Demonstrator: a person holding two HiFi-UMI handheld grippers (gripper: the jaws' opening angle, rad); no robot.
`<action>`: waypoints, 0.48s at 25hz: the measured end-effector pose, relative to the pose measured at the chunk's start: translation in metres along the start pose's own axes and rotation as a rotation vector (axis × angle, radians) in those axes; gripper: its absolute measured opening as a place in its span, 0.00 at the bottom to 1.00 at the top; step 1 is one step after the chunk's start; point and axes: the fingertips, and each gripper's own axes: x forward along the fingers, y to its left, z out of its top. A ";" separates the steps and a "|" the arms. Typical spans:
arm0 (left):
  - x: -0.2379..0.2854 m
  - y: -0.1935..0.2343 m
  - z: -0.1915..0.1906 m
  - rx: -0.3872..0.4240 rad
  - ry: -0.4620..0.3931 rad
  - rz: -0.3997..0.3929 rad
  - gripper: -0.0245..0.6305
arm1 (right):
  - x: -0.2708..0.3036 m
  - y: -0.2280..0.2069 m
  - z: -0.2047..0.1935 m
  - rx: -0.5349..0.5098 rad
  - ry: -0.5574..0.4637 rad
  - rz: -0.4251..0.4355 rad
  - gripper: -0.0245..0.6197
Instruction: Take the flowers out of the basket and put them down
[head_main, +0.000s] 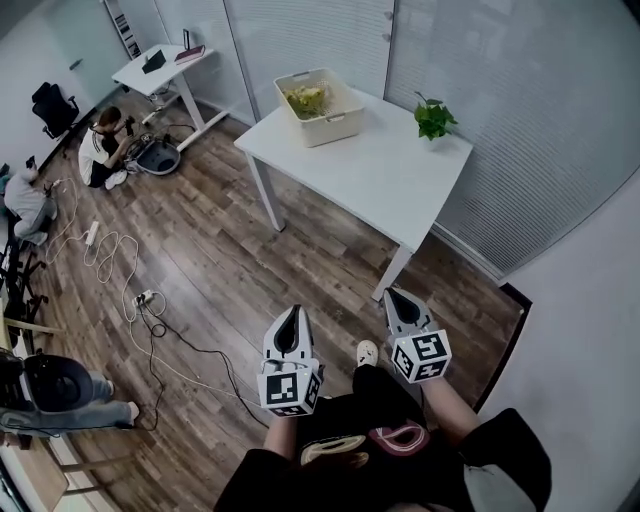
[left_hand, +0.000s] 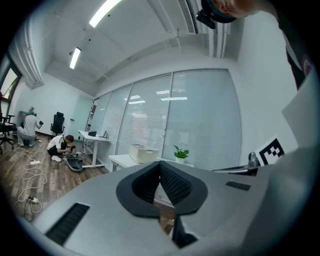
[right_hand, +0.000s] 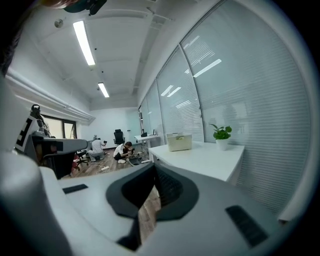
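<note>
A white basket (head_main: 322, 112) stands at the far corner of a white table (head_main: 380, 180), with yellow-green flowers (head_main: 307, 98) inside it. The basket also shows small and far off in the left gripper view (left_hand: 143, 153) and the right gripper view (right_hand: 179, 142). My left gripper (head_main: 291, 312) and right gripper (head_main: 393, 294) hang side by side over the wooden floor, well short of the table and pointing toward it. In their own views the left gripper (left_hand: 160, 164) and right gripper (right_hand: 153, 166) have their jaws together with nothing between them.
A small potted plant (head_main: 434, 118) sits at the table's right corner by the blinds. Cables (head_main: 120, 270) trail across the floor at left. Two people (head_main: 103, 148) sit on the floor near a second desk (head_main: 160, 65). An office chair (head_main: 52, 105) stands beyond.
</note>
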 end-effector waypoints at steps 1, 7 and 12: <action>0.009 -0.001 0.000 0.001 0.000 0.008 0.06 | 0.007 -0.007 0.002 -0.003 0.004 0.007 0.05; 0.068 -0.018 0.001 0.000 0.001 0.045 0.06 | 0.047 -0.052 0.017 -0.028 0.014 0.067 0.05; 0.116 -0.039 0.003 0.009 -0.004 0.044 0.06 | 0.072 -0.091 0.028 -0.037 0.020 0.099 0.05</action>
